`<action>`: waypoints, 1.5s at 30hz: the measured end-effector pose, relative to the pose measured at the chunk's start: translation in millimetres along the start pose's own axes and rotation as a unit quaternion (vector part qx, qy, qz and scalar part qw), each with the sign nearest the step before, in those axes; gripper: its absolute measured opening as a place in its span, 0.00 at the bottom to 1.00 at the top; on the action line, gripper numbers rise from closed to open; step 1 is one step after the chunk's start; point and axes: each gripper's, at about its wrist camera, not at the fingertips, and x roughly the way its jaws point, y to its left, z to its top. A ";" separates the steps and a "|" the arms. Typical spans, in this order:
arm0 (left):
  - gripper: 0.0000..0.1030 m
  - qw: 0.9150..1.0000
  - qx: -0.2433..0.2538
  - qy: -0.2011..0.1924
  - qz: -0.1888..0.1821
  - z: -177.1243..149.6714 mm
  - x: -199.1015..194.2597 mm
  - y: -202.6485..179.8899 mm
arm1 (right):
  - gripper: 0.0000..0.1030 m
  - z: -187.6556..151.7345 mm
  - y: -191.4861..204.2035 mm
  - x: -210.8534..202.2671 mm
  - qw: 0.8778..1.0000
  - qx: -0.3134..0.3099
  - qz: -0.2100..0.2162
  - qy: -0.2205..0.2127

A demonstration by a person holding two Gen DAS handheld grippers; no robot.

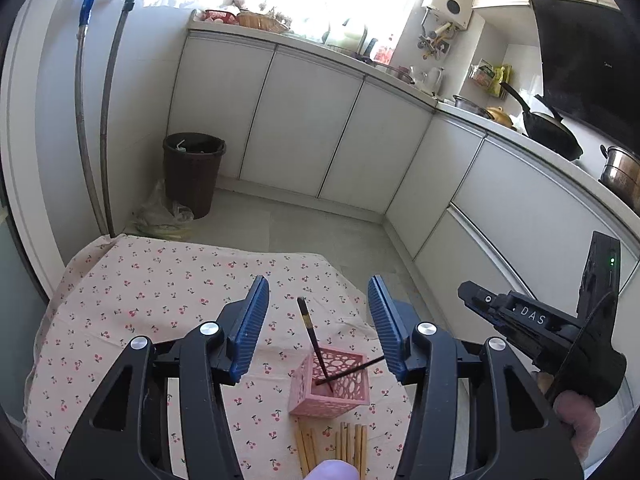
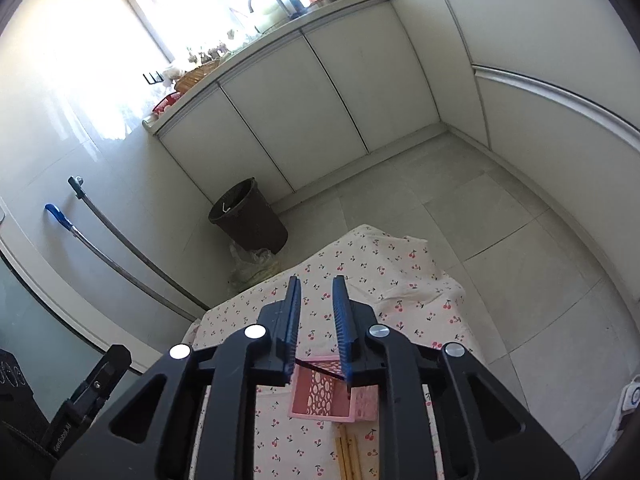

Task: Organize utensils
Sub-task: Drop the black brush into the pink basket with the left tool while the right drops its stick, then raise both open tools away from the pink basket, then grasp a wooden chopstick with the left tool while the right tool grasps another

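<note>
I'm holding my left gripper (image 1: 318, 300) spread and empty above the pink holder (image 1: 330, 384) with two dark chopsticks (image 1: 314, 340) standing in it, my right gripper (image 2: 317, 294) part-open over it too, wooden chopsticks (image 1: 352, 446) lying nearer me.

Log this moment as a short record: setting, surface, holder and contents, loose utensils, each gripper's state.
setting: kitchen floor area beside white cabinets, brown waste bin by the wall
surface: low table under a cherry-print cloth
holder: pink perforated square box, upright on the cloth
contents: two dark chopsticks, crossed and leaning out
loose utensils: several light wooden chopsticks flat on the cloth, on the near side of the box
left gripper: open, nothing between the pads
right gripper: slightly open, holding nothing
</note>
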 end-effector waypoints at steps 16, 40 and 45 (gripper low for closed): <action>0.68 0.995 0.029 0.075 0.053 -38.1 7.9 -11.7 | 0.55 -54.8 -3.5 -27.3 0.995 -0.057 -0.077 0.024; 0.93 0.930 -0.048 0.332 0.153 -156.0 84.0 37.4 | 0.91 -142.3 -108.9 -26.1 0.968 0.052 -0.139 0.203; 0.93 0.922 -0.056 0.345 0.169 -166.1 99.2 40.3 | 0.91 -144.6 -102.1 -24.0 0.968 0.046 -0.128 0.210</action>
